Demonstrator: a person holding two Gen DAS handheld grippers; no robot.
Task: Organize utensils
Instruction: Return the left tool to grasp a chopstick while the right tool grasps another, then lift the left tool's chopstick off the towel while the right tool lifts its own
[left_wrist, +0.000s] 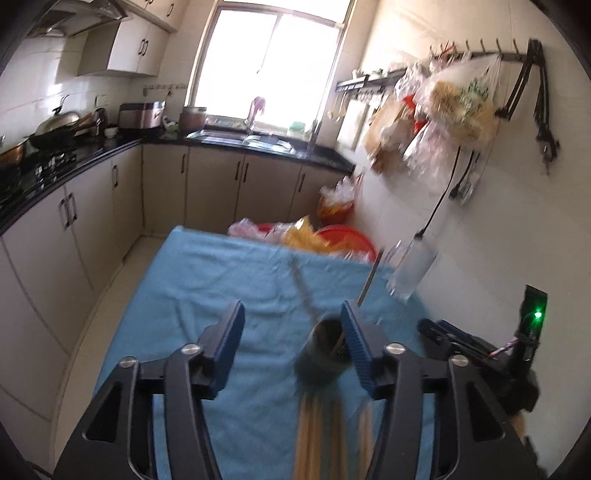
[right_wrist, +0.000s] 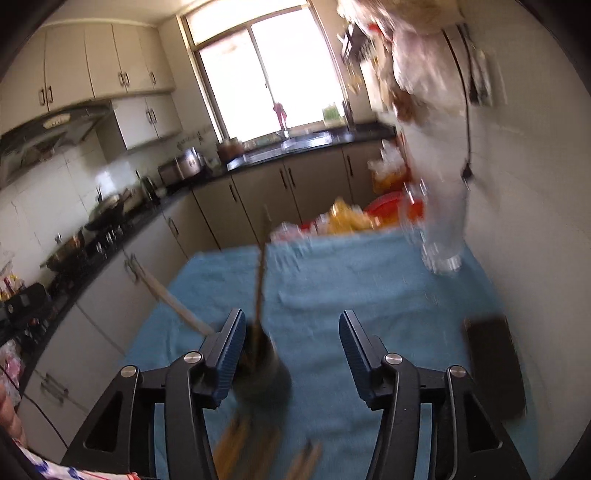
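Observation:
A dark round utensil holder (left_wrist: 321, 354) stands on the blue cloth (left_wrist: 207, 280), with utensil handles (left_wrist: 301, 284) sticking up out of it. Several wooden chopsticks (left_wrist: 317, 435) lie on the cloth in front of it. My left gripper (left_wrist: 291, 325) is open and empty, the holder just inside its right finger. In the right wrist view the holder (right_wrist: 264, 373) sits by the left finger of my open, empty right gripper (right_wrist: 291, 325). Chopsticks (right_wrist: 236, 439) lie blurred below it. The right gripper (left_wrist: 450, 336) also shows in the left wrist view.
A clear plastic bottle (left_wrist: 412, 267) stands at the cloth's right edge by the tiled wall. Red basins and bags (left_wrist: 325, 236) lie beyond the table's far edge. A dark flat object (right_wrist: 495, 365) lies on the cloth at right. Kitchen counters (left_wrist: 74, 162) run along the left and back.

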